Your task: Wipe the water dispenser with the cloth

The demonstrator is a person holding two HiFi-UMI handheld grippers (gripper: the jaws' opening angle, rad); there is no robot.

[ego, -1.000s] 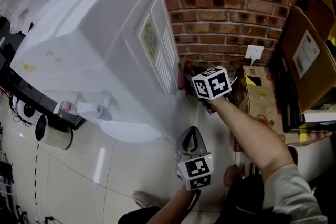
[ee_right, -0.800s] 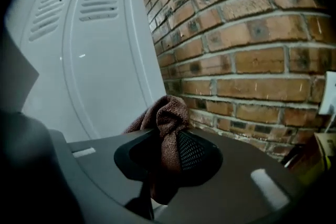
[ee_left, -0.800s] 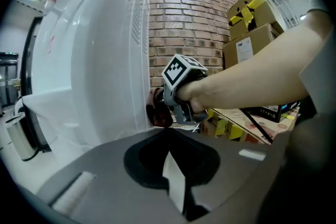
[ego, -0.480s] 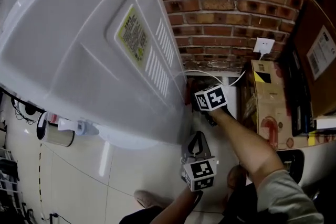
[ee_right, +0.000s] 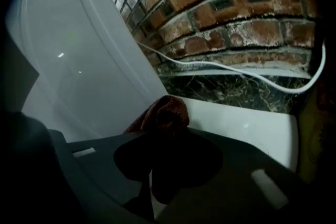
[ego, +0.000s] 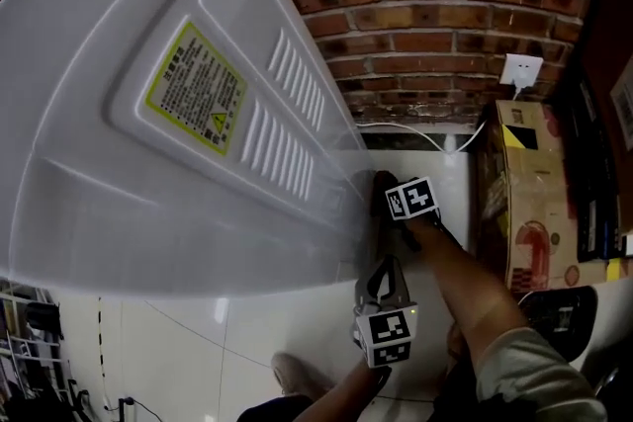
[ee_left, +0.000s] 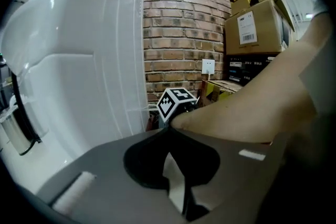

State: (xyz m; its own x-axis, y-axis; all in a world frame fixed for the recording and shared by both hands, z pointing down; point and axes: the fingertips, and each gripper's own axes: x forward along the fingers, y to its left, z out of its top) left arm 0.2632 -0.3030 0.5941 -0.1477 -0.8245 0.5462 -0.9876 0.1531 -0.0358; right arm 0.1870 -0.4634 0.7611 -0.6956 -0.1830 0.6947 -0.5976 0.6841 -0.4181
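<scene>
A narrow gap is being hemmed in by the water dispenser [ego: 119, 212], the brick wall [ego: 445, 15] and the cardboard boxes [ego: 524, 212]. Its far end is being crossed by a white cable [ee_right: 220, 65], while nearer tiled floor [ego: 227, 331] is being left open.

A: Rig look?
B: left gripper [ego: 384, 264]: dark grey, white cube [ego: 386, 337] with black square markers. right gripper [ego: 382, 185]: same.
A: Clothing?
B: Grey sleeve [ego: 529, 369] on the right arm, pale shoe [ego: 291, 376].

Head view looks steeply down the water dispenser [ego: 119, 203] side; both gripper views, close beside it, face the shared brick wall [ego: 445, 5] behind it.
</scene>
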